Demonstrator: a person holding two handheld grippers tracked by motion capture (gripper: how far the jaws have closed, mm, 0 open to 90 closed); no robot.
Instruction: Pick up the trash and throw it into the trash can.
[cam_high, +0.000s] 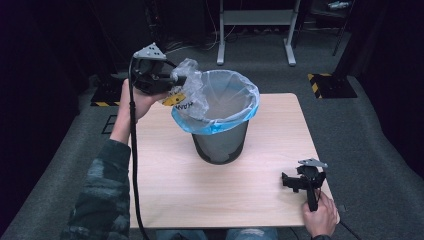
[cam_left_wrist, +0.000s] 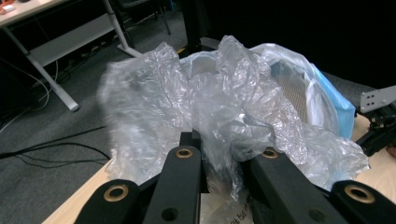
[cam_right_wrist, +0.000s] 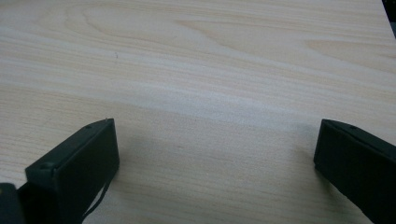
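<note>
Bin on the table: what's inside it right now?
The bin holds a clear liner folded over its rim. The crumpled plastic bag in the left gripper covers the near-left side; the bottom isn't visible.

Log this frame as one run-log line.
left gripper: shut on crumpled plastic bag, at bin rim | bin: upright, blue liner fitted | right gripper: open, empty, low over table
</note>
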